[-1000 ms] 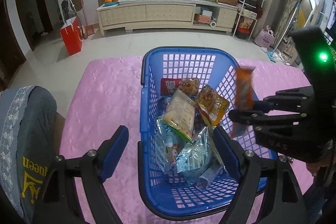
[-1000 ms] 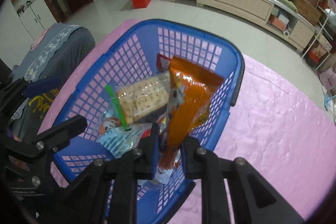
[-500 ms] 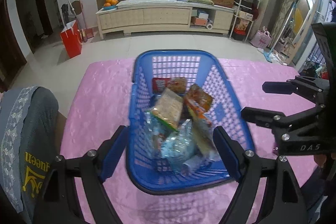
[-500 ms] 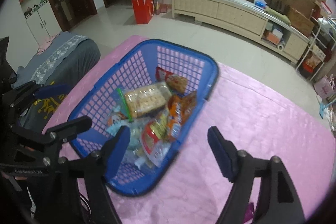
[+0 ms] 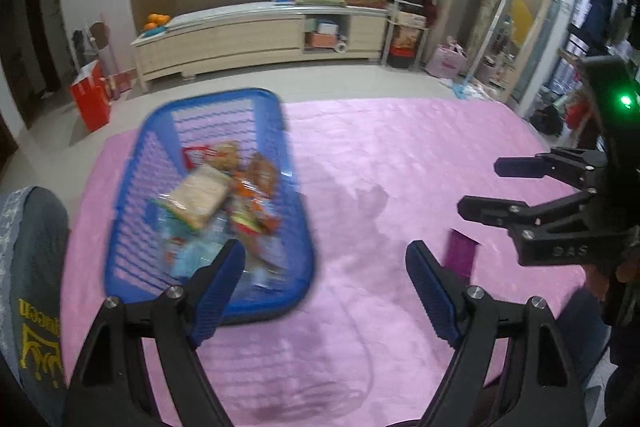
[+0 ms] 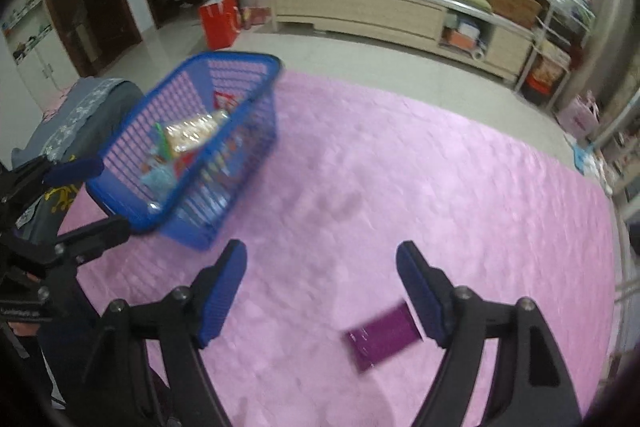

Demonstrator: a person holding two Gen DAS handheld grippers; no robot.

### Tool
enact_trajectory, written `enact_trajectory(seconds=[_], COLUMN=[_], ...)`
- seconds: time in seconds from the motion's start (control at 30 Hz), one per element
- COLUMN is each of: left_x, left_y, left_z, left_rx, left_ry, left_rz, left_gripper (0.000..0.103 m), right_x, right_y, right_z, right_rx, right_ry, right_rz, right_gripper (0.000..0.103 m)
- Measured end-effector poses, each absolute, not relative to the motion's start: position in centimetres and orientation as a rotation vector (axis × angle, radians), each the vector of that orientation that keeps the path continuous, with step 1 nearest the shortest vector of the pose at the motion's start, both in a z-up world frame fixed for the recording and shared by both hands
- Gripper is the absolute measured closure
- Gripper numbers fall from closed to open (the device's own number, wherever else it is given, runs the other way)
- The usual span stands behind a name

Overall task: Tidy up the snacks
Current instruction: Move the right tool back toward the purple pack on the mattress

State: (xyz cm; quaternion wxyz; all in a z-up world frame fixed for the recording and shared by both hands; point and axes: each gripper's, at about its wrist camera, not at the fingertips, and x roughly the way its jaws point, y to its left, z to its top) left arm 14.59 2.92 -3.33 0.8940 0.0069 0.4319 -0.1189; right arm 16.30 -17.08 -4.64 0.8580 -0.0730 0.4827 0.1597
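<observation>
Snack pick-up step in hand: one purple packet (image 6: pixel 383 341) lies flat on the pink cloth (image 6: pixel 400 167), loose, just ahead of the right tongs (image 6: pixel 322 291) and hard by the inner side of their right-hand finger. In the left wrist view the same packet shows as a purple sliver beyond the left tongs' (image 5: pixel 326 291) right finger, between the two tools.

Right tongs: released, jaws spread wide, nothing between them. Left tongs: likewise spread and empty, pointing down at bare cloth.

Blue basket (image 6: pixel 240 61) sits up and to the left of both tongs, well apart from the packet. It already carries a heap of wrappers: a cracker pack (image 5: pixel 202 193), orange and clear bags, blurred.

Judgement: sorting looks nearly done; this packet is the only snack seen outside the basket.

Next move calls for:
- shifting the right tongs slightly rightward so the packet sits centred between the fingers
- lowering onto the cloth, since the packet is thin and flat
- clamping an edge without pinching the soft cloth
- carrying it left to the basket
</observation>
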Motion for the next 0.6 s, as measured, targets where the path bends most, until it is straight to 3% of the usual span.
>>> enact_trajectory(seconds=[0.6], left_x=[13.0], left_y=[-3.1], left_z=[-11.4], left_rx=[-0.017], left_ry=[1.033], left_rz=[-0.304], left_gripper=[0.022], right_x=[14.2], right_y=[-22.6], right_z=[-13.8], right_rx=[-0.191], right_ry=[1.153], right_rz=[0.388], right_gripper=[0.022])
